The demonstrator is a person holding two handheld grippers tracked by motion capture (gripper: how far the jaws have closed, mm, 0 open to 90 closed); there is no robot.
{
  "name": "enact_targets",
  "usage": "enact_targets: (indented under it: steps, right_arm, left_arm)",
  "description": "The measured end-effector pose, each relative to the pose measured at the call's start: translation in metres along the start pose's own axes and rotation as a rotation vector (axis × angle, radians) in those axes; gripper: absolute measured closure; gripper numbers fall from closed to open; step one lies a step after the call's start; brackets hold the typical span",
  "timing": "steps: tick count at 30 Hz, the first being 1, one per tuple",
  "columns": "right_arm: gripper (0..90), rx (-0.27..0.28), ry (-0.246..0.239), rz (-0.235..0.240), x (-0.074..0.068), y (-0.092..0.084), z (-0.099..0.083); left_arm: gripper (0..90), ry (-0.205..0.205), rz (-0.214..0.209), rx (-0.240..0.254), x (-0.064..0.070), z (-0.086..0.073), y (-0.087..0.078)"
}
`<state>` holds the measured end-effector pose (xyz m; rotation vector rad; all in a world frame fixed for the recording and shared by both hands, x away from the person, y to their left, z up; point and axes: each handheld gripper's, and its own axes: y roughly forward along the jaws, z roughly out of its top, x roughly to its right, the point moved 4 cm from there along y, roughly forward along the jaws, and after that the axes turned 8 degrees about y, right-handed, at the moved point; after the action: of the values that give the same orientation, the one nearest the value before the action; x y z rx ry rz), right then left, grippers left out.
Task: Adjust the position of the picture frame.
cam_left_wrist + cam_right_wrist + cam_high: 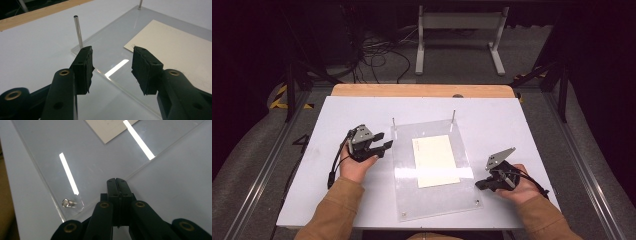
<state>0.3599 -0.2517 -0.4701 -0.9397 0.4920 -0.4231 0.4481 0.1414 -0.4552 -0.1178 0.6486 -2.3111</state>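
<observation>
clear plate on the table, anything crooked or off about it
Slightly. The clear plate lies turned a little against the white table edges, and the cream sheet on it sits nearer the two tall far pins. No crack or spill shows.

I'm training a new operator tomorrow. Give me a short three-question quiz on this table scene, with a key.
1. True or false: the right gripper has its fingers pressed together with nothing between them.
2. What lies on the clear plastic sheet? A) a cream paper card B) a pair of scissors C) a red cup
3. How many upright metal posts stand at the far edge of the sheet?

Key
1. True.
2. A: the cream card lies flat on it.
3. Two: the left post and the right post. The left gripper is open beside the sheet's left edge.
</observation>
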Motion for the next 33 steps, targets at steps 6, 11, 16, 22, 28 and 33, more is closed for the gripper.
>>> enact_targets:
  steps: [6,11,16,22,28,33]
  right_arm:
    - [90.0,-0.025,-0.079,0.111,-0.021,0.017,0.015]
    - [90.0,-0.027,-0.117,0.131,-0.031,0.026,0.025]
    - [83.6,0.211,-0.013,0.01,0.003,0.002,0.056]
    - [71.7,0.363,0.122,-0.174,0.059,0.003,0.098]
    - [67.0,0.391,0.204,-0.252,0.094,0.02,0.13]
    - [64.2,0.383,0.217,-0.309,0.113,0.035,0.155]
  left_arm:
    - [45.2,-0.049,0.052,0.025,-0.013,-0.002,-0.003]
    - [44.4,-0.068,0.052,0.007,-0.016,-0.006,-0.002]
    - [44.5,-0.056,0.029,0.017,-0.011,-0.004,-0.009]
    - [43.2,-0.021,0.013,-0.002,-0.003,-0.008,-0.017]
    - [42.9,-0.039,0.017,-0.014,-0.009,-0.013,-0.018]
    - [42.7,-0.049,0.003,-0.013,-0.008,-0.016,-0.015]
